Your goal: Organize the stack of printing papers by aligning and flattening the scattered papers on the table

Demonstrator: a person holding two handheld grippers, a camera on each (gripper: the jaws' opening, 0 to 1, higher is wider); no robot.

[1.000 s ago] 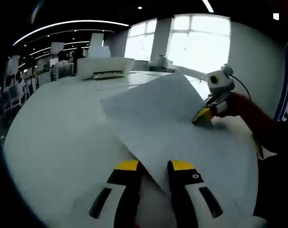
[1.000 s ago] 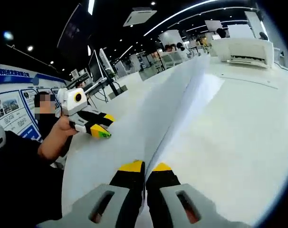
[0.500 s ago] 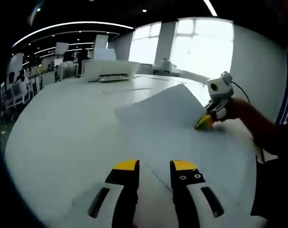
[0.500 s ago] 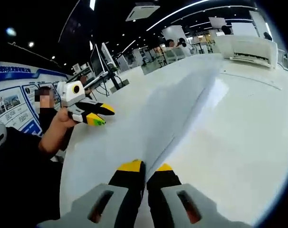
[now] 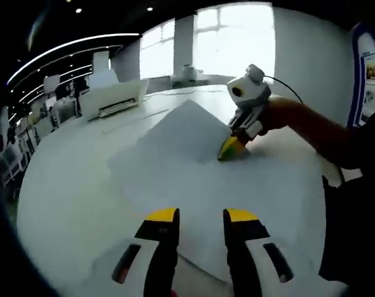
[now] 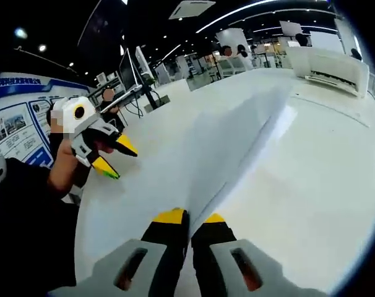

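A broad, smooth white worktop (image 5: 64,185) with a rounded edge fills the lower half of both views, matte and faintly glossy under ceiling strip lights. The room behind is a dim open hall with bright windows at the top centre of the left gripper view and blue-bordered wall posters (image 6: 14,133) at the left of the right gripper view. A boxy white plastic printer (image 5: 113,99) sits on the worktop at upper left in the left gripper view and at upper right in the right gripper view (image 6: 336,65).

The thin white printing papers (image 5: 193,161) lie loosely fanned across the frame's centre, their corners out of line. The right tongs (image 6: 187,218), black with yellow tips, are pinched together on a paper edge, lifting that sheet (image 6: 237,142) into a shallow slope. The left tongs (image 5: 200,215) hover just above the papers with their tips apart, gripping nothing.
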